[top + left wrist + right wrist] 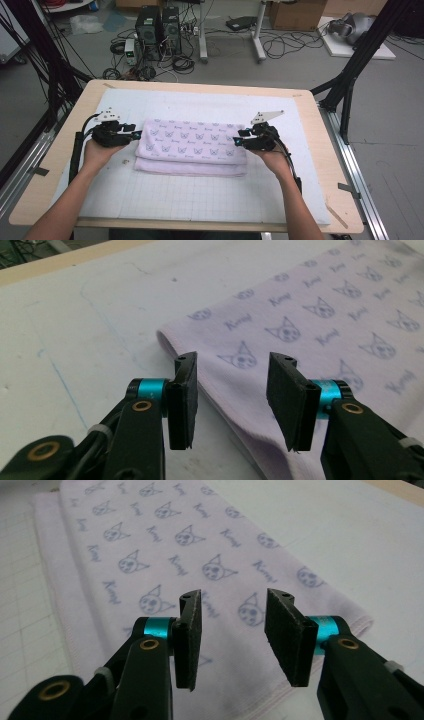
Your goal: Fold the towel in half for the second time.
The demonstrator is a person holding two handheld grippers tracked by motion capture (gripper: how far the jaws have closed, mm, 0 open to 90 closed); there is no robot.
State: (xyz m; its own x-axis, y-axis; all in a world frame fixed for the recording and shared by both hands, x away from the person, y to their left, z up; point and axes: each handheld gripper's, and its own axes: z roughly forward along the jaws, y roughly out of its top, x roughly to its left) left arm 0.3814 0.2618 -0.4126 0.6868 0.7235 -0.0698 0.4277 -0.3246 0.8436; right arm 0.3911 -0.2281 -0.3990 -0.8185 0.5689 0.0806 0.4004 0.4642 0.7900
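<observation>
Two parted claws hiding the folded towel (191, 147) ends.

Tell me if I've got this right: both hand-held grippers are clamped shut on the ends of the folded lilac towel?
Not quite. Both gripper views show the left hand-held gripper and right hand-held gripper at the folded lilac towel's ends, but open, nothing pinched.

From above my side of the table (320, 150) one camera looks forward and down; two ride my grippers, close over the folded towel (192, 145) all share.
</observation>
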